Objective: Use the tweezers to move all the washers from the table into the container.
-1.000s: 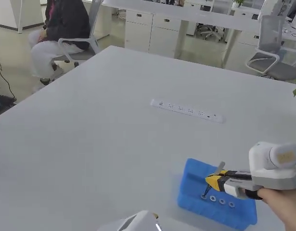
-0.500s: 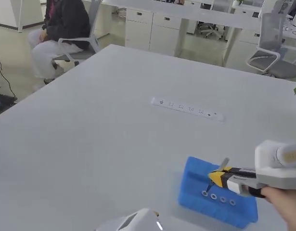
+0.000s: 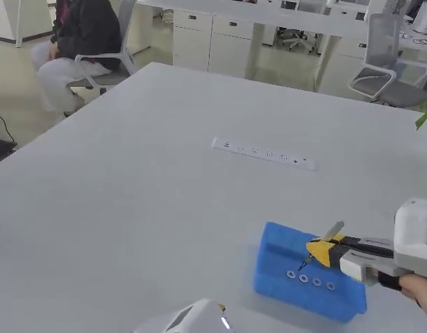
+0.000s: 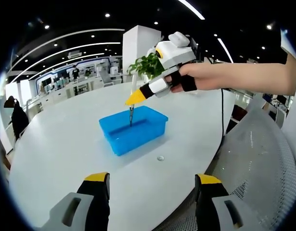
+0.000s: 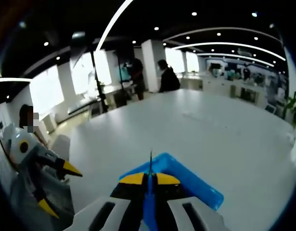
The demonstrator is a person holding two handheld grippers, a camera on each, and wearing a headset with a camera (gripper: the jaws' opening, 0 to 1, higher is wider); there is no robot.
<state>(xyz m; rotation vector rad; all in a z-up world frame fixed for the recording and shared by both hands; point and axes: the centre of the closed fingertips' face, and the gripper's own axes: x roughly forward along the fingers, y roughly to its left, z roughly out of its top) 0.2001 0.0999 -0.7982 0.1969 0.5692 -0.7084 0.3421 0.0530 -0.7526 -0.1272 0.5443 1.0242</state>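
- R tongs [image 3: 323,251] held level from right, clamped on tweezers [image 3: 303,262], tips down in blue container [image 3: 277,250].
- 4 washers [image 3: 310,279] inside; 1 loose washer [image 4: 160,158] on tabletop [image 3: 164,173] nr its near edge.
- L tongs [image 4: 152,179] wide apart, empty, low by that edge.

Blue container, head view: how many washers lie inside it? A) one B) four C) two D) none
B: four washers lie in a row on the floor of the blue container.
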